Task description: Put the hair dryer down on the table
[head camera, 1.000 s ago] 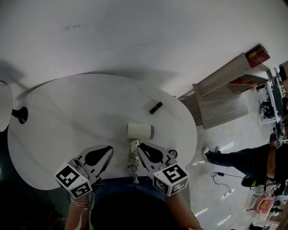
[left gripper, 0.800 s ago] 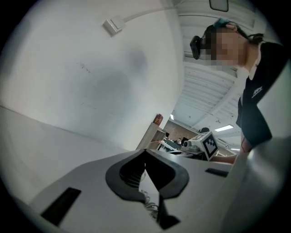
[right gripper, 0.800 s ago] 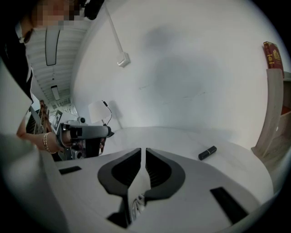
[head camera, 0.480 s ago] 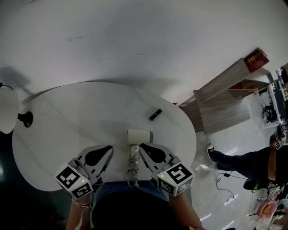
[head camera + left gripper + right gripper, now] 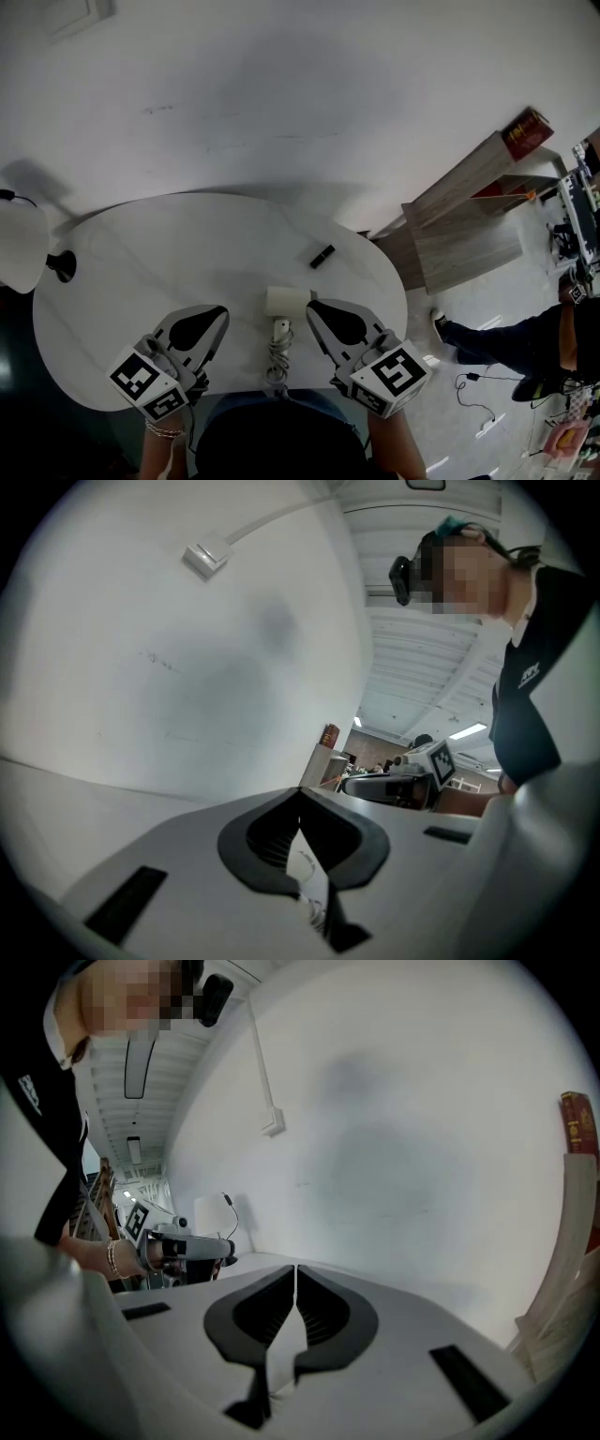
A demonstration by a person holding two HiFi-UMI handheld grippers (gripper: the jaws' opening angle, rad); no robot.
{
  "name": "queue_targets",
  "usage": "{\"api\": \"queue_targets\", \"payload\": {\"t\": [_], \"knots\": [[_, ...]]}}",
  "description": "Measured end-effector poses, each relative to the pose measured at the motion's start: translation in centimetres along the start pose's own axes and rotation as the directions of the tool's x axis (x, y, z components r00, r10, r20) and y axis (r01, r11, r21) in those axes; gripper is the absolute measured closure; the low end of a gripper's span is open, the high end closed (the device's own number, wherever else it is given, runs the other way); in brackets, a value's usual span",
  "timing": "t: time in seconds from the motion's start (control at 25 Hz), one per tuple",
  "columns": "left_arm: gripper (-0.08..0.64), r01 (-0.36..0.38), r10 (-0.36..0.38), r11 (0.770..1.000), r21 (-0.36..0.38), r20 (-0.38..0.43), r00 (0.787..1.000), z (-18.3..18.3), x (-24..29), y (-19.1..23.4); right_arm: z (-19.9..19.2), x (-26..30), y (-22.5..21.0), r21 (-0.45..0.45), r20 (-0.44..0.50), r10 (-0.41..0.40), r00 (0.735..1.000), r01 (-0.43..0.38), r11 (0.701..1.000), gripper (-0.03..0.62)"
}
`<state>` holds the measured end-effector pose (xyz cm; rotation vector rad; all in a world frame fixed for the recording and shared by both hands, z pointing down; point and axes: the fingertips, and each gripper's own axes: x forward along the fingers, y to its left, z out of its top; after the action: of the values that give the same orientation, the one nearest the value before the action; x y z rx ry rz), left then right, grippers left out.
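The hair dryer [image 5: 286, 302] lies on the table [image 5: 169, 272] by the edge nearest me, its cord bunched right at that edge. It sits between my two grippers and is held by neither. My left gripper [image 5: 211, 317] has its jaws together on nothing. My right gripper [image 5: 323, 314] has just closed, also empty. I judge the put-down done, with nothing left.
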<state>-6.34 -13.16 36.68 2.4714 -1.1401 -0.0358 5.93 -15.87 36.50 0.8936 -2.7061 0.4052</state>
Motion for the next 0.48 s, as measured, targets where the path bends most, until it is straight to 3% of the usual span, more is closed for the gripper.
{"api": "queue_targets", "payload": {"t": [0.48], "knots": [[0.552, -0.016, 0.011, 0.997, 0.075, 0.062, 0.998, 4.2, 0.8, -0.4, 4.9, -1.7, -1.1, -0.050, 0.090, 0.008, 0.996, -0.004, 0.999, 0.569]]}}
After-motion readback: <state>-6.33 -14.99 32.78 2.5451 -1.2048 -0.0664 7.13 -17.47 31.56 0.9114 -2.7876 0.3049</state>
